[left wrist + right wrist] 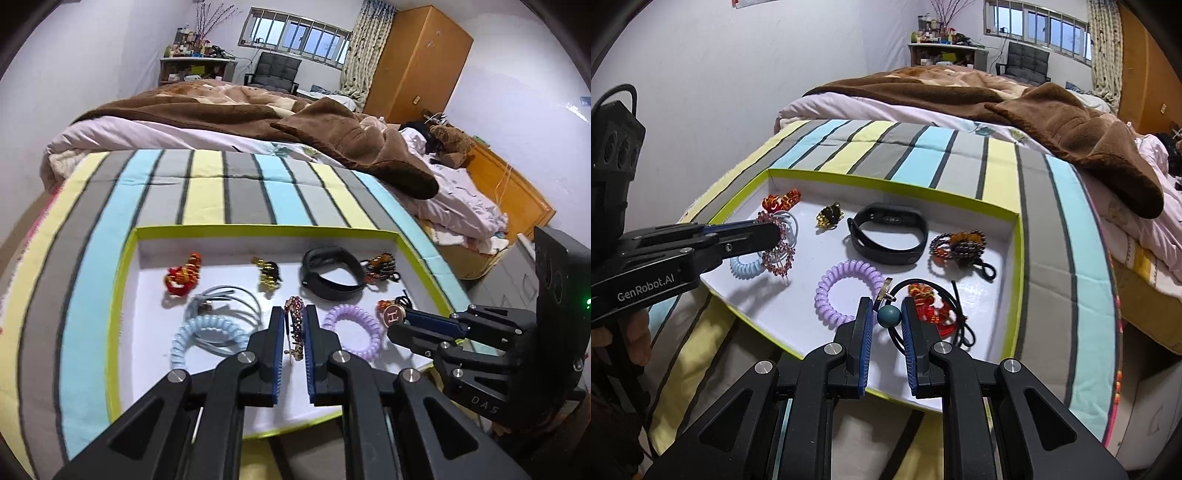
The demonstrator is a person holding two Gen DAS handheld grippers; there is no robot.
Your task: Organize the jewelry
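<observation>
A white tray with a lime-green rim [258,230] [886,181] lies on a striped cover and holds several pieces. My left gripper [294,312] [774,233] is shut on a pink beaded hair clip [297,332] [781,254], just above the tray floor. My right gripper [886,302] [400,319] is shut on a black cord hair tie by its teal bead [889,315]; its round "H" charm [391,315] shows at the fingertips. A purple coil tie [846,291] [352,330], a light blue coil tie [207,338], a black wristband [890,236] and a dark beaded bracelet [958,245] lie in the tray.
Red-orange knot ornaments [183,275] [932,310] and a gold-black clip [829,216] also lie in the tray. The striped cover [207,192] meets a bed with a brown blanket [332,125]. A wooden wardrobe [421,62] stands at the back right. A person's hand [635,332] holds the left gripper.
</observation>
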